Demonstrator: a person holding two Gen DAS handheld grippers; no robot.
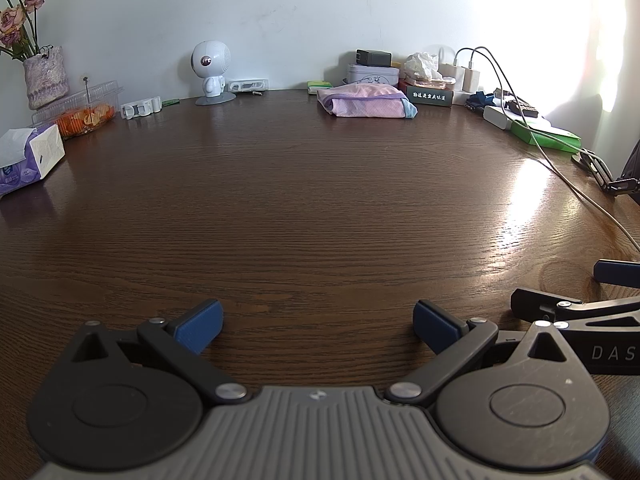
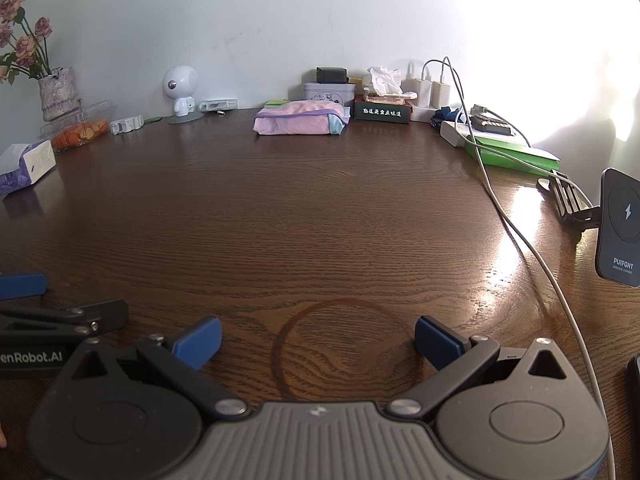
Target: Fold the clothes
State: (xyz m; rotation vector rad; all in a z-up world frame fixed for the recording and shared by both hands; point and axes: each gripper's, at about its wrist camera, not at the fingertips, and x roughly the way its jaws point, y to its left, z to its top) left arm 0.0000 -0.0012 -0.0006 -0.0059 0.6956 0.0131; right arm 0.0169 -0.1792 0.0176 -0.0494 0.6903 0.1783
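Bench [image 1: 320, 208]: dark wood-grain top, middle bare, apparently kept free as the folding area; clutter is pushed to the far and side edges

Folded garment [image 1: 366, 104]: pink with a lilac band and a pale blue edge, lying flat as a compact rectangle at the far side of the bench, just in front of the tin [image 1: 372, 74] and beside the dark green box [image 1: 429, 96]. Judged as already folded and parked out of the working space; no unfolded clothes show in either view

Left hand-held gripper [image 1: 318, 326]: low over the near edge of the bench, blue-padded fingers spread wide, nothing between them; aimed across the bare top toward the garment, well apart from it

Right hand-held gripper [image 2: 318, 338]: beside the left one, likewise low, fingers spread and empty, sitting above a ring-shaped stain [image 2: 344, 348] in the wood. Both read as a resting or ready pose between items

Other items: tissue box [image 1: 30, 158] at the left edge; white robot figurine [image 1: 210, 72] by the wall; vase of dried roses [image 1: 44, 76]; chargers and white cable [image 2: 520, 216] trailing along the right side; wireless charger stand [image 2: 620, 228]. The far right is washed out by window glare, so anything lying there may be missed
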